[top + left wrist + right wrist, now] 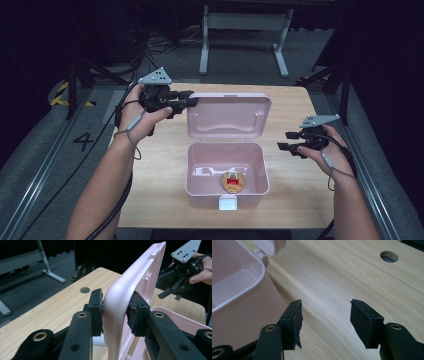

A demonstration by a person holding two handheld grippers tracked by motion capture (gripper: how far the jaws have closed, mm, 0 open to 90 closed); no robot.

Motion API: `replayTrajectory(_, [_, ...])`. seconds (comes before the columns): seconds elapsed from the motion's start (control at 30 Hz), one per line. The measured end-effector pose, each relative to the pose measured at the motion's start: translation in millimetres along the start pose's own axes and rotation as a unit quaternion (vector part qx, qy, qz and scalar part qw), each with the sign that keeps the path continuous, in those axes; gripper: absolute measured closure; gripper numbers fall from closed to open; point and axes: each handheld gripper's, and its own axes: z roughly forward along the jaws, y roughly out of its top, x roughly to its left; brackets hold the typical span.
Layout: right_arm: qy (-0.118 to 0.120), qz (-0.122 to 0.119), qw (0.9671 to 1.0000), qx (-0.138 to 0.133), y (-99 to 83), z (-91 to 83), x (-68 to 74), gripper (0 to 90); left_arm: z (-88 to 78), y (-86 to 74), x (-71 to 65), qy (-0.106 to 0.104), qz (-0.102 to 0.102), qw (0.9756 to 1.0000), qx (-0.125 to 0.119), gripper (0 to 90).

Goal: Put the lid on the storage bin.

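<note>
1. We see the left hand (pixel 141 120) raised at the far left corner of the pink box (pixel 226 192), the forearm coming up from the near edge of the table (pixel 150 200).
2. The left gripper (pixel 192 101) points level toward the box's lid (pixel 228 116) and sits astride its left edge.
3. In the left gripper view the lid's rim runs between the two pads; the right pad (pixel 136 312) seems to touch it and the left pad (pixel 97 311) stands just beside it, so we read the hold as slack.
4. The right hand (pixel 325 150) hangs to the right of the box, well apart from it, with its gripper (pixel 284 141) aimed at the box's side.
5. In the right gripper view the jaws stand wide over bare wood, with nothing between them.
6. The box sits at the middle of the table, close to the near edge, with a white latch (pixel 228 202) on its front wall.
7. Its lid stands upright at the back, hinged open.
8. Inside the box, near the front wall, lies a round gold thing with a red patch (pixel 232 181); we cannot tell what it is.
</note>
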Motion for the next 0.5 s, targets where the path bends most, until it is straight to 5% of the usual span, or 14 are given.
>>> replayTrajectory(0.13, [0.003, -0.004, 1.0, -0.001, 2.9, -3.3, 4.5, 45.5, -5.5, -3.3, -7.8, 0.005, 0.011, 0.9999, -0.006, 67.5])
replayTrajectory(0.5, [0.037, -0.001, 0.9982, 0.047, 8.5, -11.7, 18.4, 71.1, -12.0, -9.7, -20.5, 0.006, 0.027, 0.9994, -0.019, 66.2])
